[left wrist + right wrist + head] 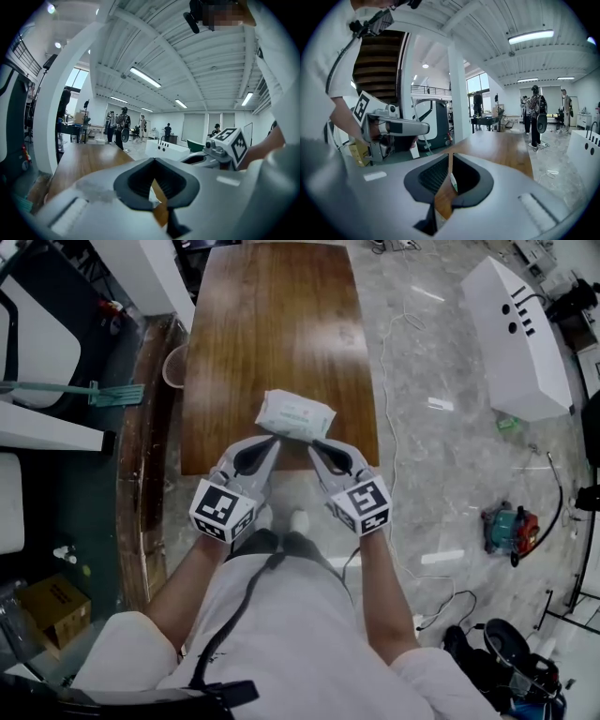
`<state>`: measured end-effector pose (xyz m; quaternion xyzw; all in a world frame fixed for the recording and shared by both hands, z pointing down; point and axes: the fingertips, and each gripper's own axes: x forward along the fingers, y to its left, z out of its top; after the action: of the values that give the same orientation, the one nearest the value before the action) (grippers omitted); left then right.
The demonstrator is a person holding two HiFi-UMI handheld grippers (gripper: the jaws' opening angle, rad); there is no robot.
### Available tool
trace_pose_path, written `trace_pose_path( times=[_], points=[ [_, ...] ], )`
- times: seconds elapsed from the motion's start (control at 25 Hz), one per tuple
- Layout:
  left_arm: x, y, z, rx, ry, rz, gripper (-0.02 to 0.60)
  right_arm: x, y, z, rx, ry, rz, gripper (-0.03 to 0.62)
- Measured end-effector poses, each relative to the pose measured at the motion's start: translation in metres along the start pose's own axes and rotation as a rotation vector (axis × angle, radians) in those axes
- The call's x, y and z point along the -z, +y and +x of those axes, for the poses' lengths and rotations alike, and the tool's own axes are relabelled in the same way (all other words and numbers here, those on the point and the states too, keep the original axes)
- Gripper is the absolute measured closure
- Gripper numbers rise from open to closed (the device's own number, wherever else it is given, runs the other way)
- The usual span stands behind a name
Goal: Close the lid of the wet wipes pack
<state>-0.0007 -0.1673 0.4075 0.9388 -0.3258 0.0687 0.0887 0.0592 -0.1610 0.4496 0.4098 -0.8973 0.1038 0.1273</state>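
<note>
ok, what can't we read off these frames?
- Lid of the white wet wipes pack: head view, too small to tell open or shut.
- Pack's near corners: head view, covered by the left gripper and right gripper.
- Rest of the pack: both gripper views, hidden behind the grippers' own grey bodies; only a sliver shows.

White box (517, 338) stands near wooden table (272, 343)
</note>
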Motion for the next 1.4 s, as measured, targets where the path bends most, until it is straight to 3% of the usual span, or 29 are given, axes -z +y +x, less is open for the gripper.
trace_pose_path(
  times=[0.64, 1.4],
  points=[
    [-0.053, -0.040, -0.025, 0.061, -0.073, 0.068, 0.578, -0.055, 0.024, -0.071, 0.095, -0.156, -0.019, 0.574],
    [-0.060, -0.049, -0.052, 0.027, -0.099, 0.065, 0.578, -0.071, 0.042, -0.099, 0.126, -0.229, 0.016, 0.585]
  ],
)
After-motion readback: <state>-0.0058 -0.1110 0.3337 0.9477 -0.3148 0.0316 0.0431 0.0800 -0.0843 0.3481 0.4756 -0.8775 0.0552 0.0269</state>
